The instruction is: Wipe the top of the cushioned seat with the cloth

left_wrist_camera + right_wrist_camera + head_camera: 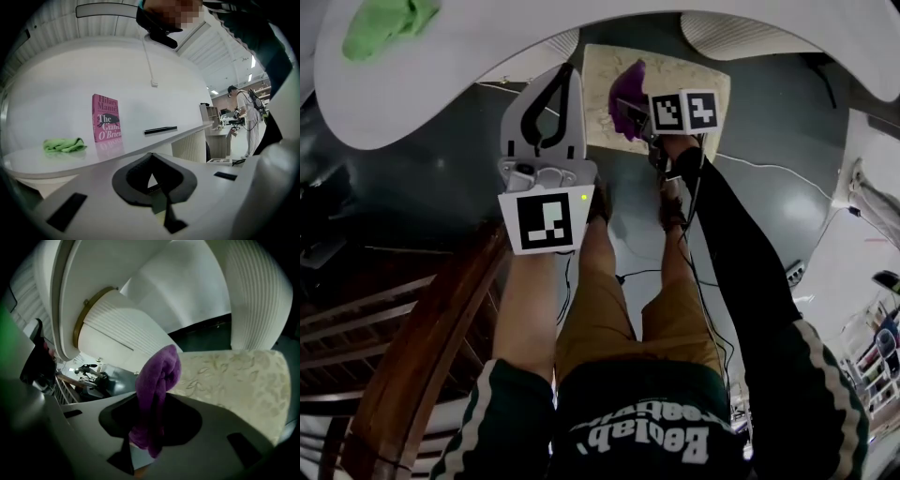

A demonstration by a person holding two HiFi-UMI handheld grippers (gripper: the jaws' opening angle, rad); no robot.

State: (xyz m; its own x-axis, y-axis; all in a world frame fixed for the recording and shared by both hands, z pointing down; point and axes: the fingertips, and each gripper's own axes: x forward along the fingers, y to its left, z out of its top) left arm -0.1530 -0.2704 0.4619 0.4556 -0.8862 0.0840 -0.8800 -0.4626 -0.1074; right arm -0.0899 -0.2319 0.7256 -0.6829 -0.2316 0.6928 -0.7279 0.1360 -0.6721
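The cushioned seat (698,80) is cream with a faint leaf pattern and sits low on the dark floor ahead of my feet. A purple cloth (628,86) hangs over its left part. My right gripper (633,111) is shut on that cloth. In the right gripper view the purple cloth (157,385) rises bunched out of the right gripper (149,427), with the seat top (229,376) just beyond it. My left gripper (567,73) is held up to the left, away from the seat. In its own view the left gripper (152,180) is shut with nothing in it.
A white curved table (487,47) lies above the seat, carrying a green cloth (389,23). The left gripper view shows that green cloth (64,145), a pink book (105,117) standing upright and a black bar (160,130). A wooden rail (431,347) runs at left. Cables (778,169) cross the floor.
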